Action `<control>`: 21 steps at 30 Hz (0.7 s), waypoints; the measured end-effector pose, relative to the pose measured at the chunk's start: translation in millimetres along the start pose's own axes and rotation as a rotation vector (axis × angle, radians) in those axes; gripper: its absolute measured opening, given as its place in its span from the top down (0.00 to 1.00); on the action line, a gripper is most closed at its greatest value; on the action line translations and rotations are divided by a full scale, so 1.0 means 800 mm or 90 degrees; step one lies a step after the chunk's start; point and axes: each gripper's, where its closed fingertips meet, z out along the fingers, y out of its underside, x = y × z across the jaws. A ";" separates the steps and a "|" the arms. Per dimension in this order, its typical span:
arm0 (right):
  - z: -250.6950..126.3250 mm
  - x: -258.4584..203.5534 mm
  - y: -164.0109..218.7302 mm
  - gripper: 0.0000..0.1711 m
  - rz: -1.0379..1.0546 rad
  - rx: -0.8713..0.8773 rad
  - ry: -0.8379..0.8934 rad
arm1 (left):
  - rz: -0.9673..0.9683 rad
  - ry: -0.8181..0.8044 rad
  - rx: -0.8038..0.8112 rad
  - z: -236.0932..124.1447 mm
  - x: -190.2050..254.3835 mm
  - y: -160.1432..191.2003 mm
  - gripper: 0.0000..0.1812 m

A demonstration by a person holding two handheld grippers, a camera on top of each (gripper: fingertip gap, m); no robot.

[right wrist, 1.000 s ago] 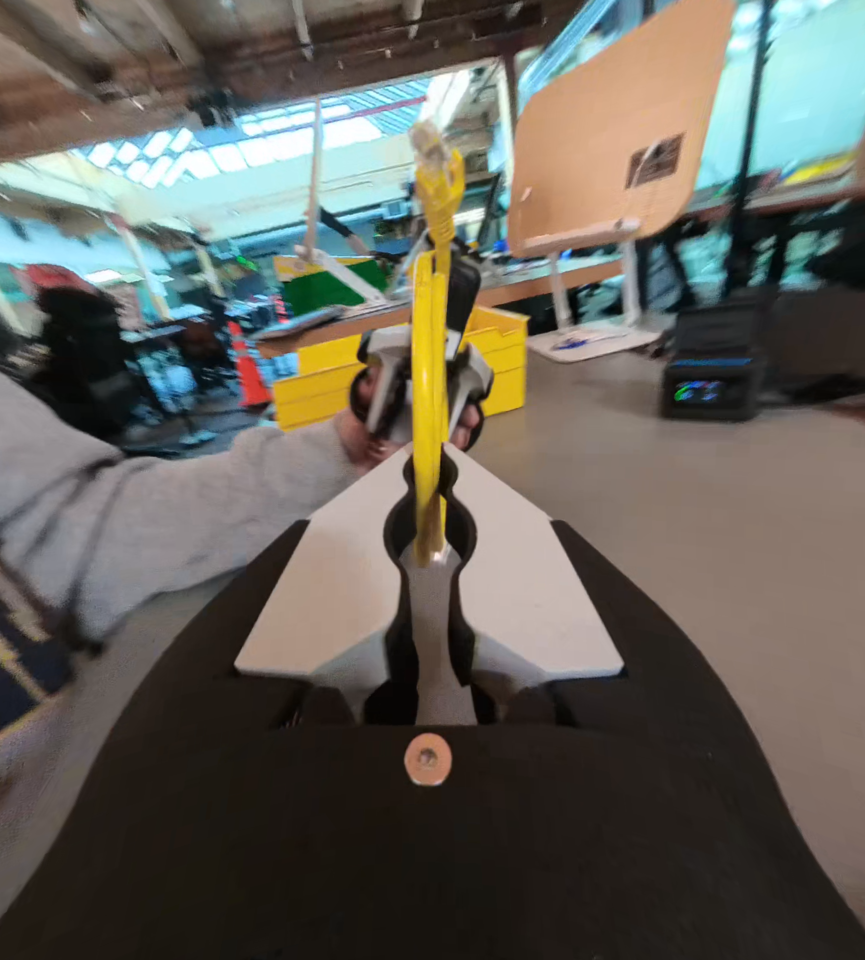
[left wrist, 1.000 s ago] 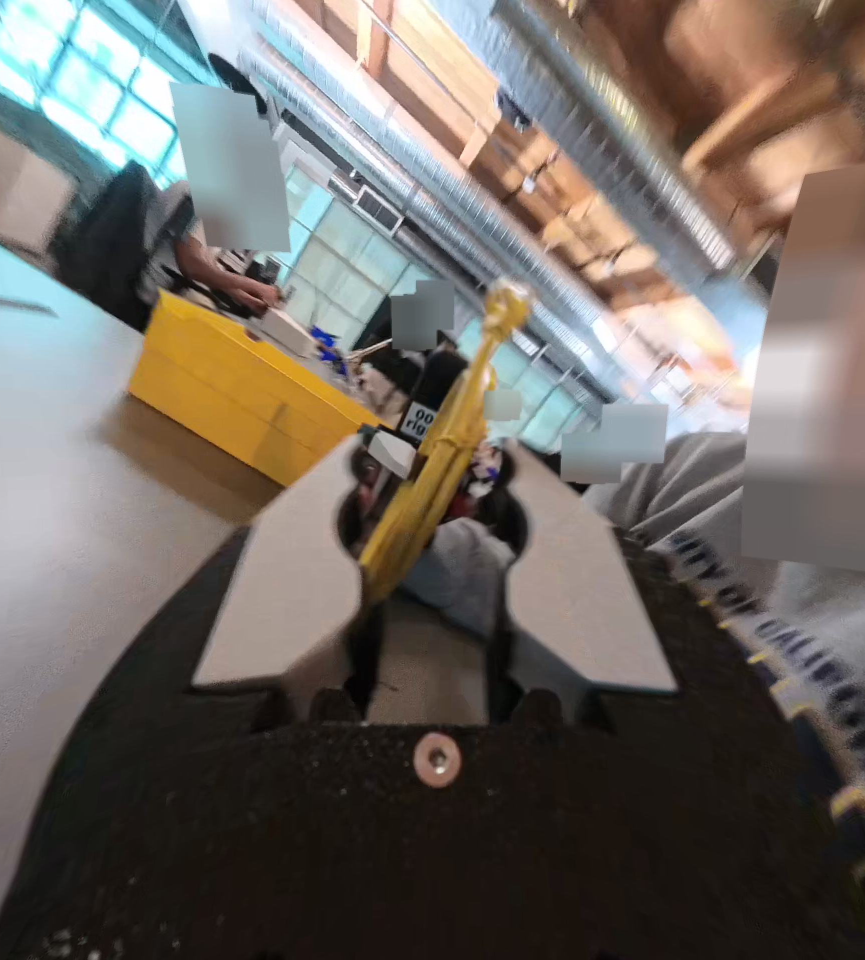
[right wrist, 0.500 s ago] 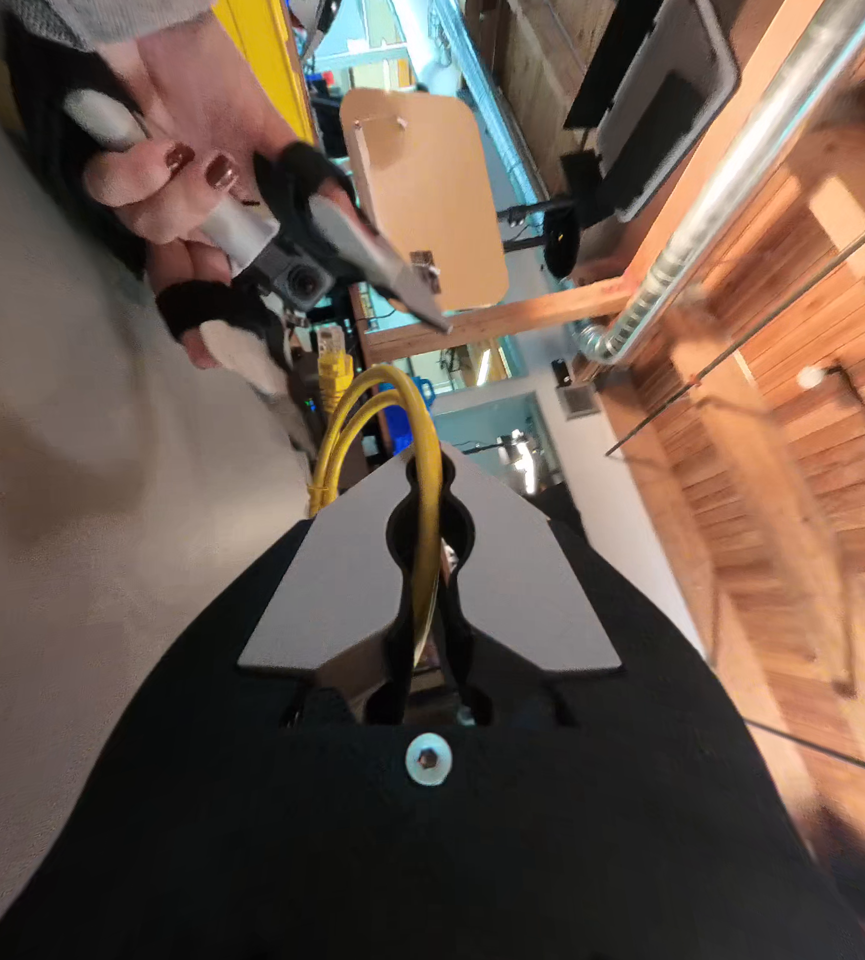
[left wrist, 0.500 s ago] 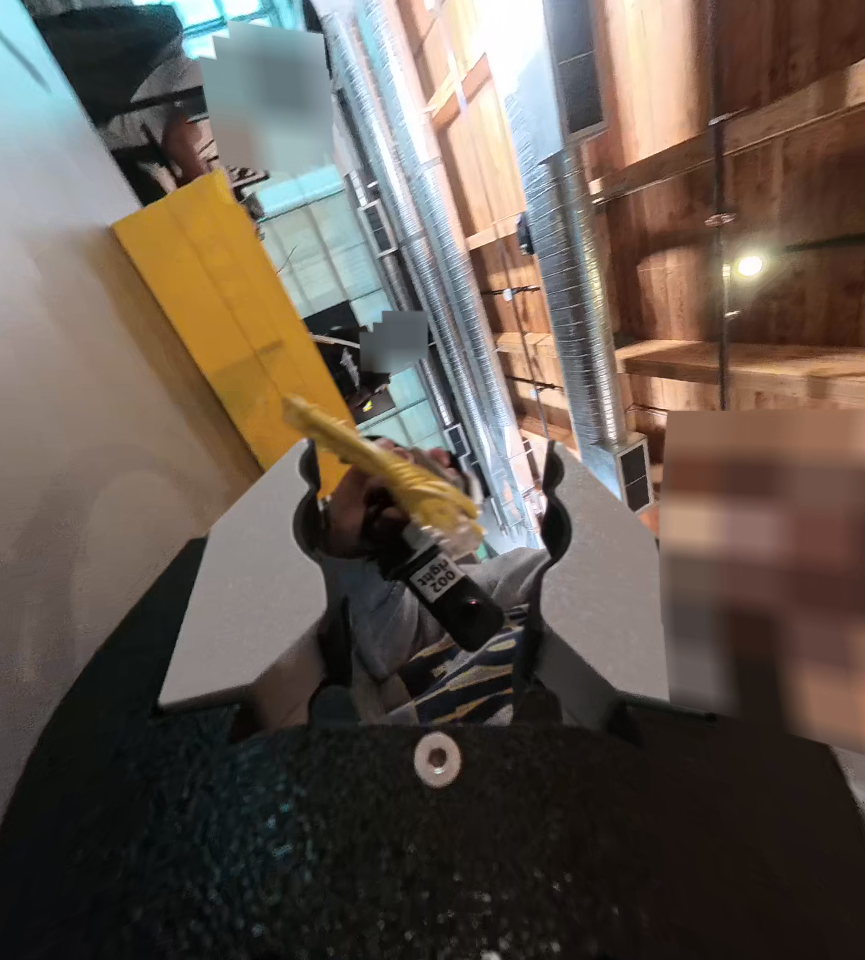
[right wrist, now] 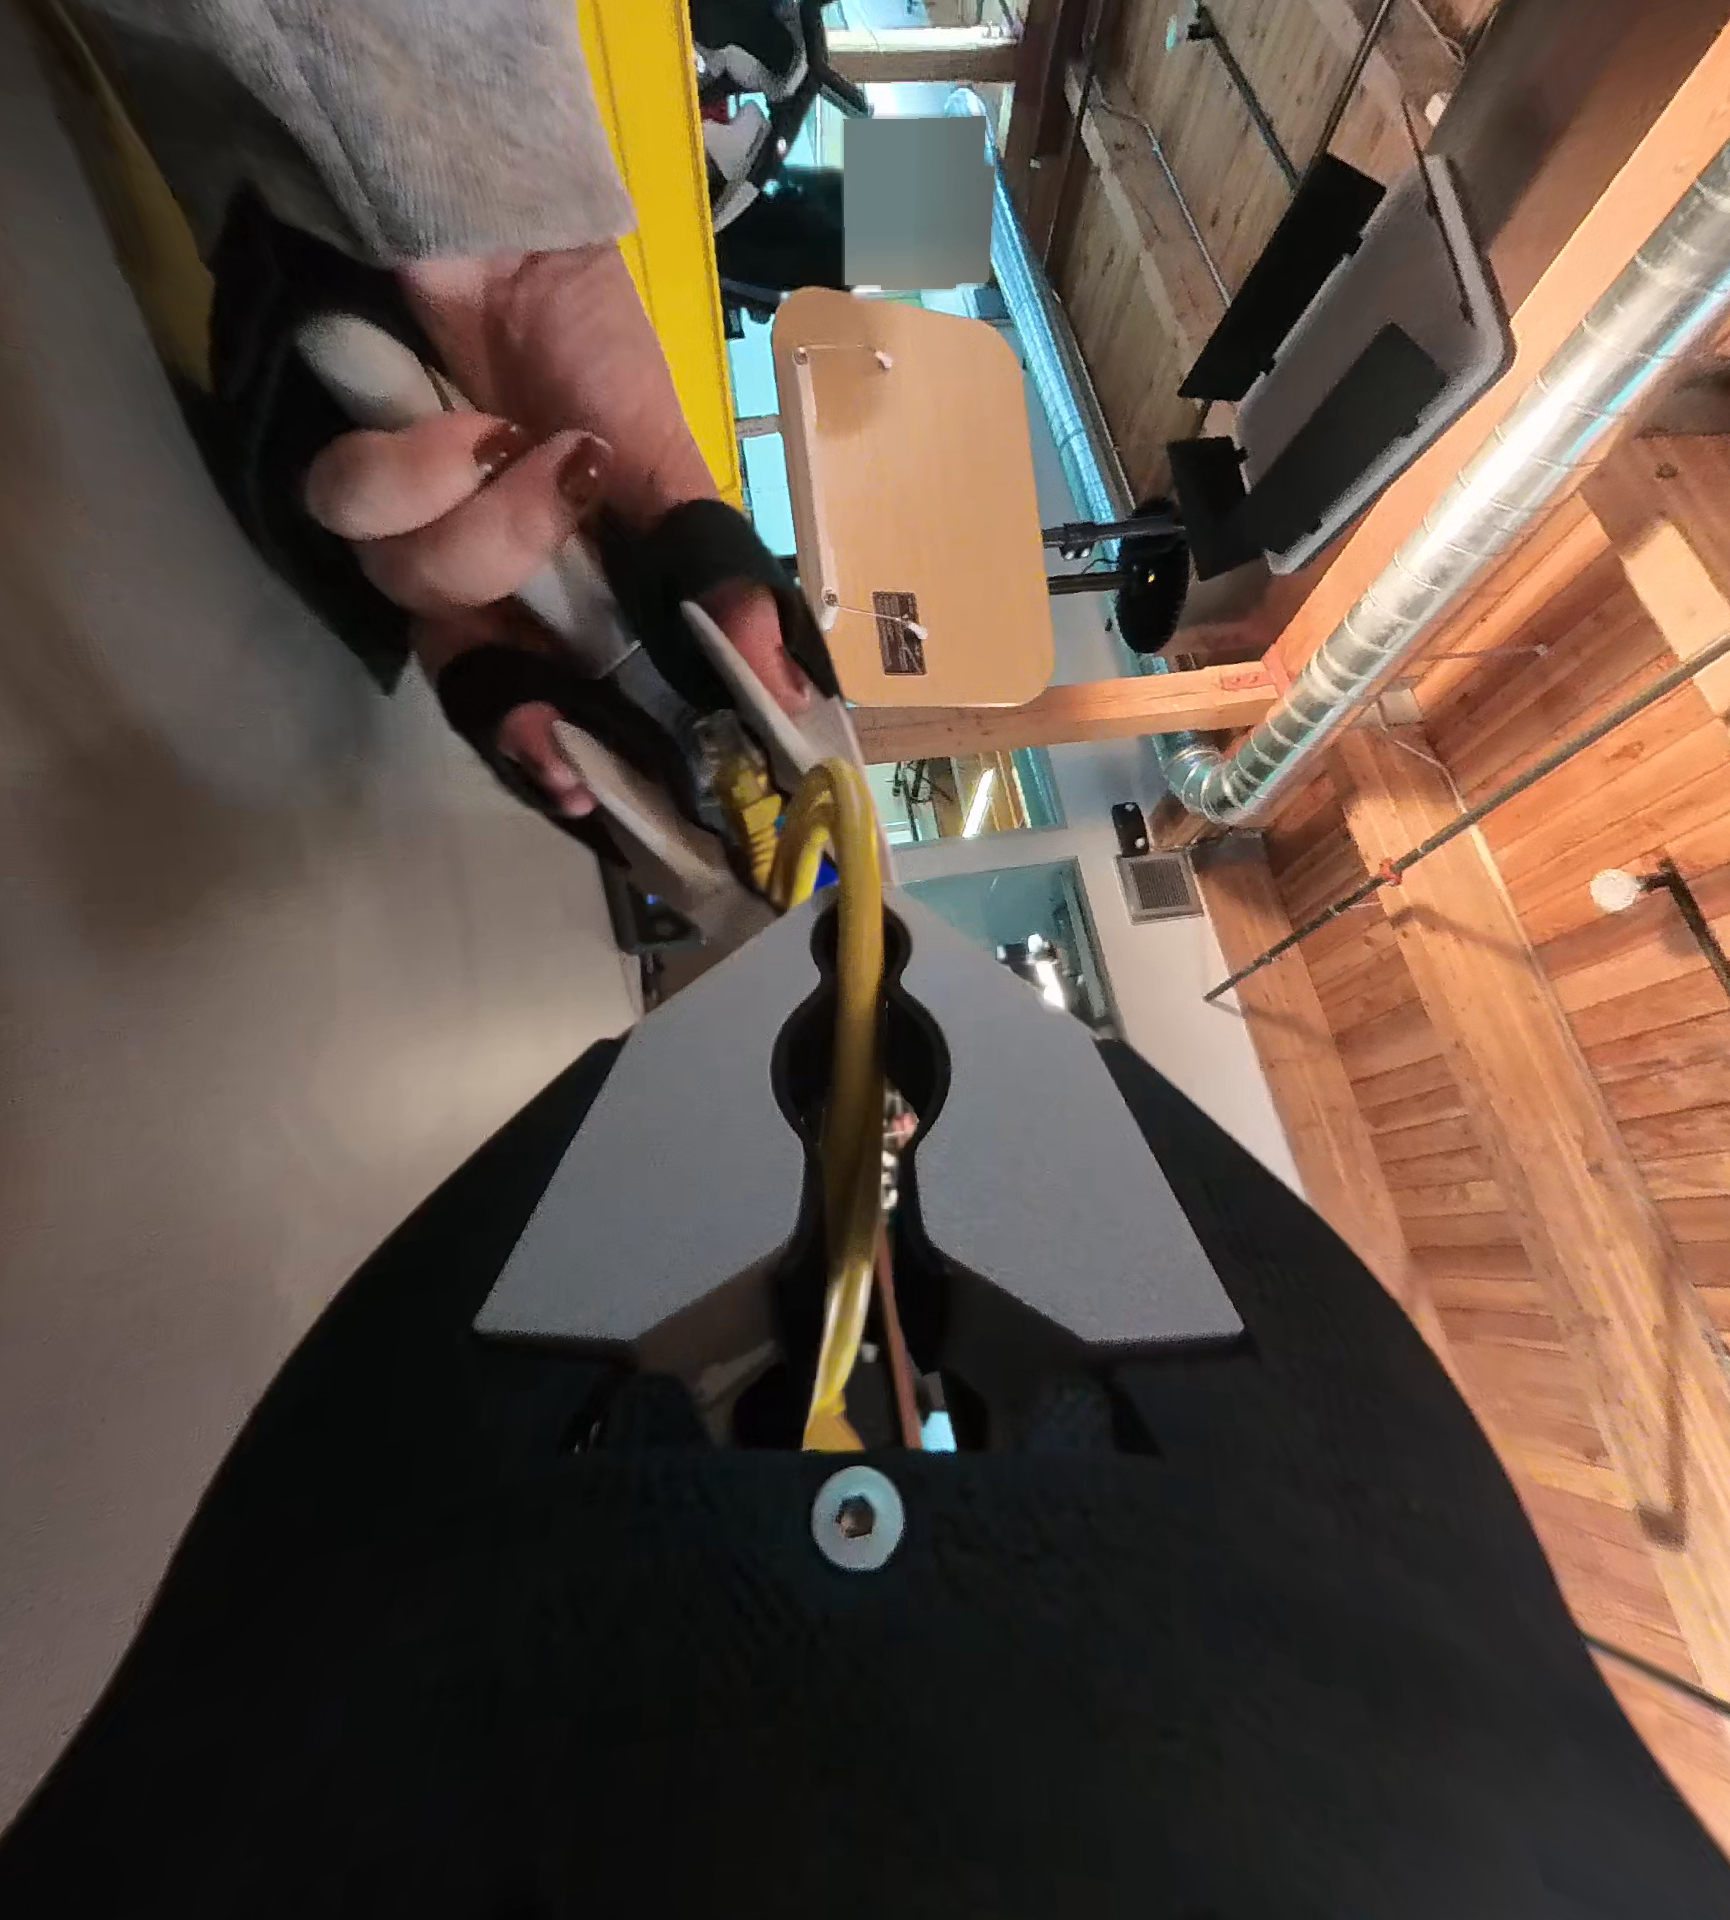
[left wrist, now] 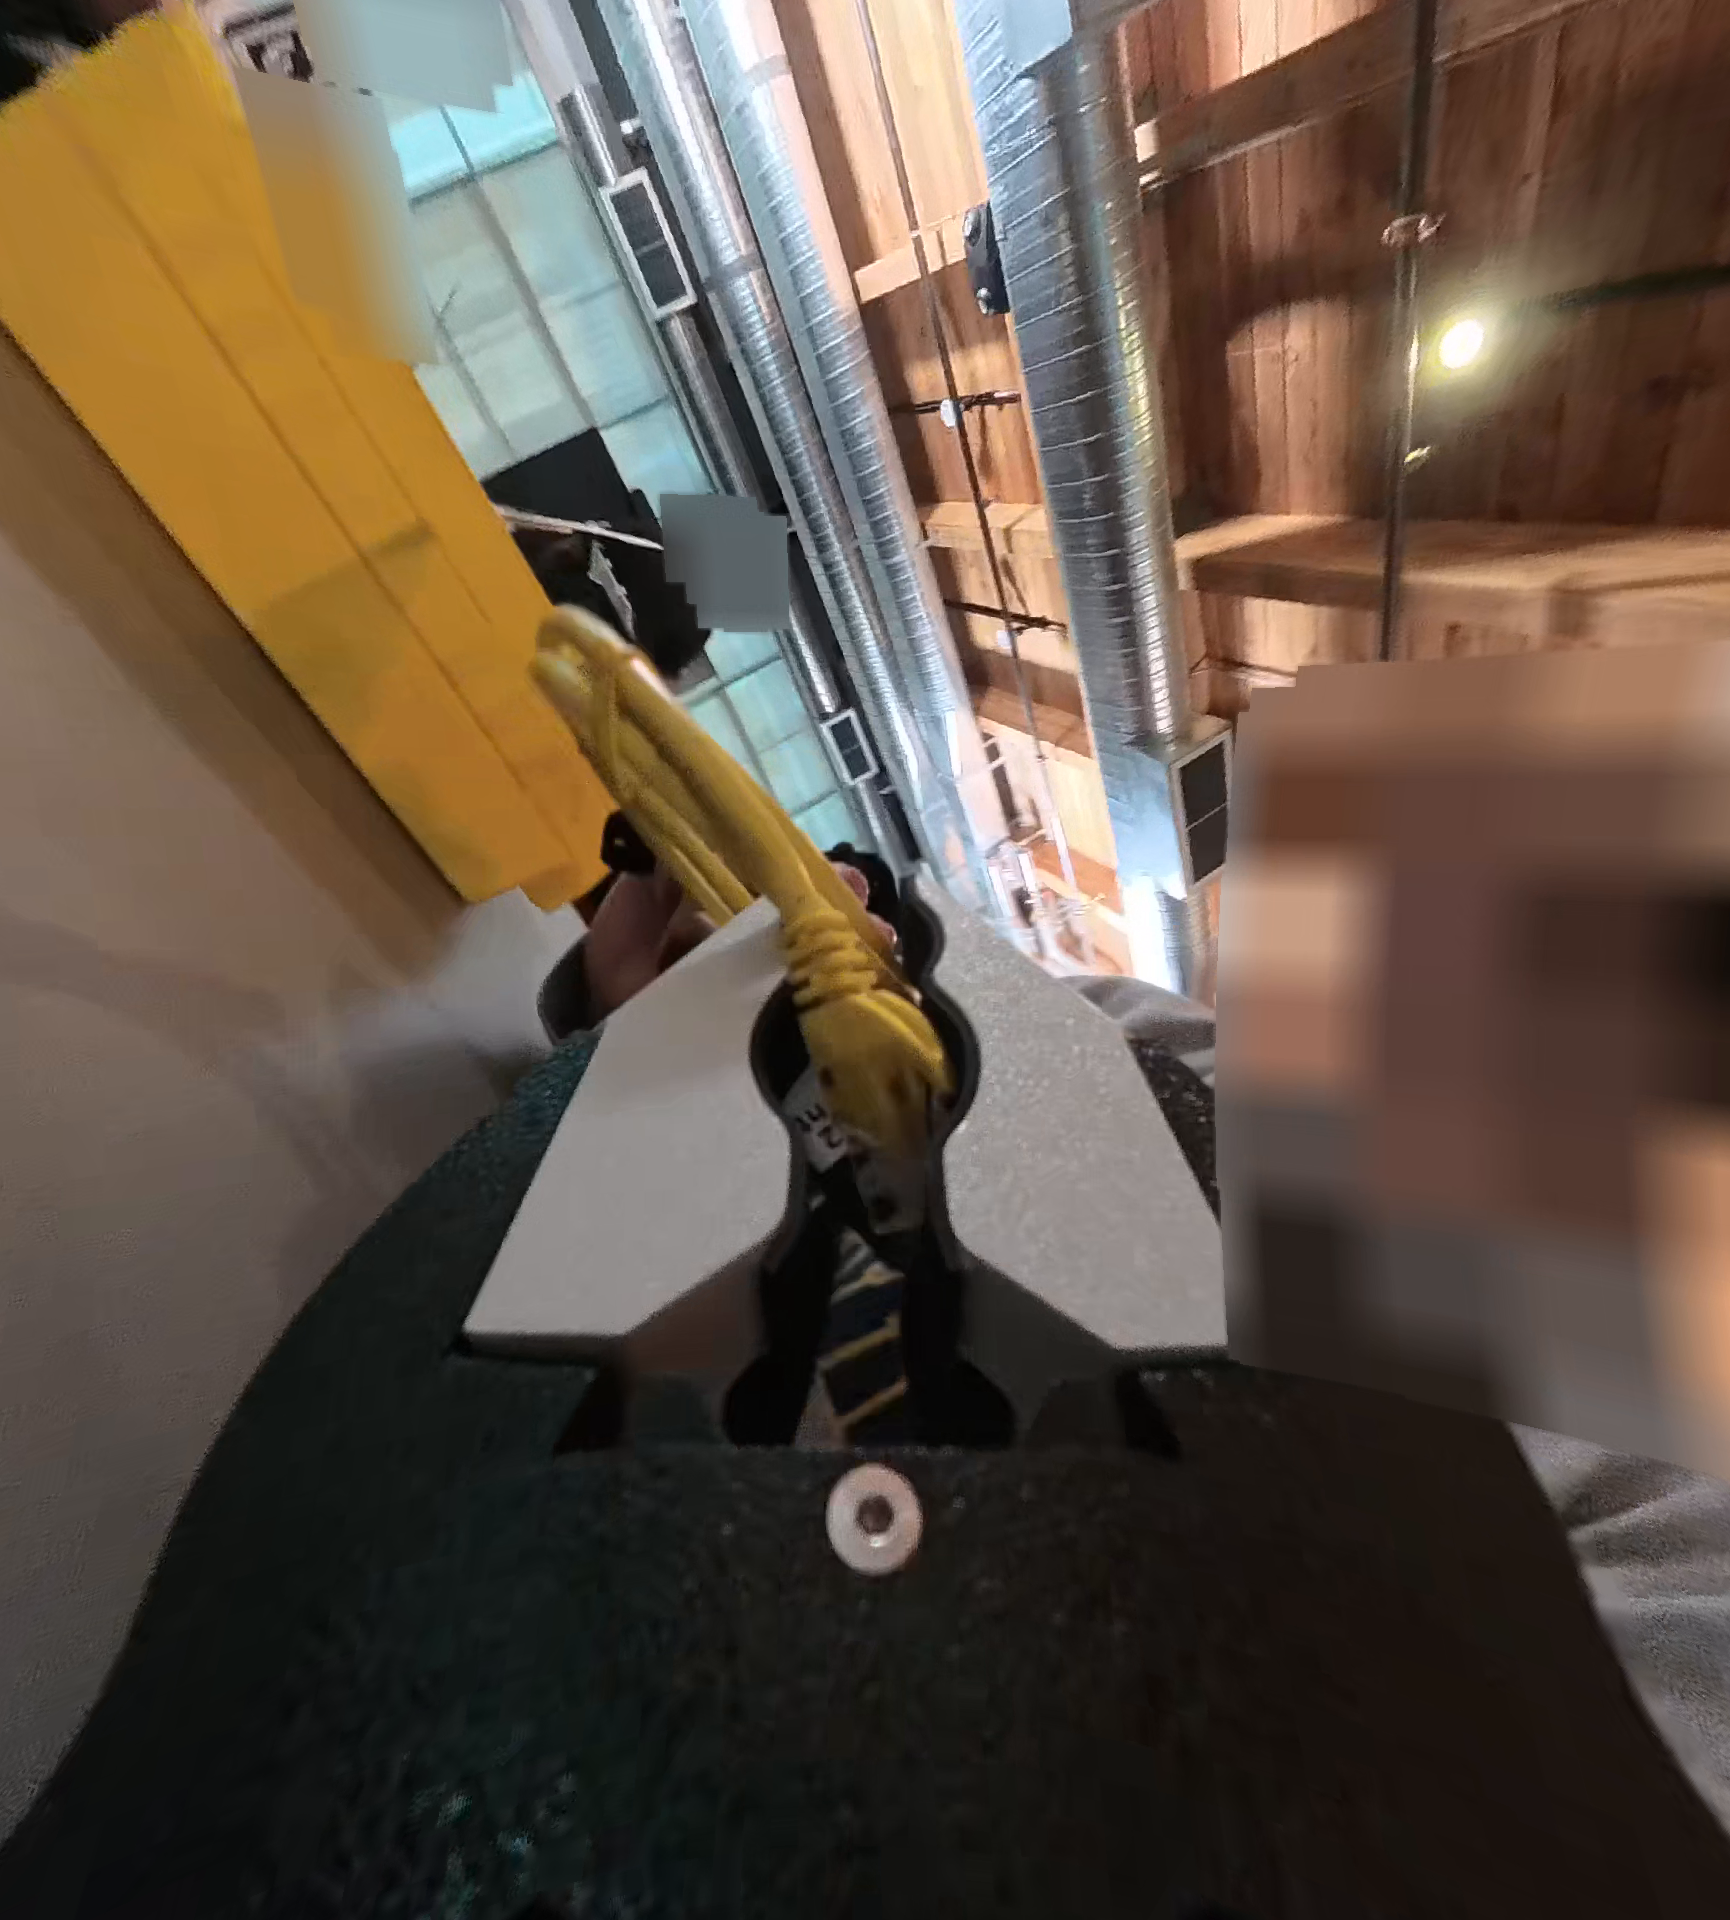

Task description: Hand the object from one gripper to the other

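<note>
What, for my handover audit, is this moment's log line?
phase: handover | right gripper: shut on coiled yellow network cable | left gripper: shut on its plug end | release: pending

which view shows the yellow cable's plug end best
The left wrist view: the cable runs in from the upper left, and its plug end sits large and unobstructed between the left gripper jaws. The right wrist view shows mainly the cable's loop clamped in the right gripper; the plug is small there, partly hidden by the other gripper.
</note>
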 end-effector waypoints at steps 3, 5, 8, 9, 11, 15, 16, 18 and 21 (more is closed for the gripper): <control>0.001 0.001 0.021 0.85 0.113 -0.026 -0.002 | 0.112 -0.036 0.022 -0.005 0.008 -0.012 0.97; 0.001 0.002 0.037 0.75 0.232 -0.036 -0.007 | 0.191 -0.050 0.052 -0.010 0.017 -0.024 0.98; -0.001 0.009 0.057 0.67 0.375 -0.037 0.010 | 0.323 -0.073 0.108 -0.022 0.033 -0.042 0.99; -0.001 0.010 0.064 0.66 0.413 -0.042 0.013 | 0.365 -0.079 0.132 -0.026 0.040 -0.048 0.99; -0.001 0.010 0.075 0.63 0.474 -0.049 0.011 | 0.443 -0.083 0.187 -0.037 0.056 -0.060 0.99; -0.001 0.009 0.089 0.63 0.626 -0.052 -0.002 | 0.563 -0.075 0.230 -0.046 0.084 -0.061 0.99; -0.001 0.008 0.092 0.63 0.689 -0.050 -0.009 | 0.585 -0.079 0.218 -0.044 0.085 -0.058 0.99; 0.000 0.007 0.097 0.63 0.848 -0.033 -0.033 | 0.611 -0.074 0.186 -0.035 0.087 -0.049 0.99; -0.002 0.012 0.108 0.61 1.114 0.021 -0.062 | 0.620 -0.047 0.146 -0.022 0.087 -0.035 1.00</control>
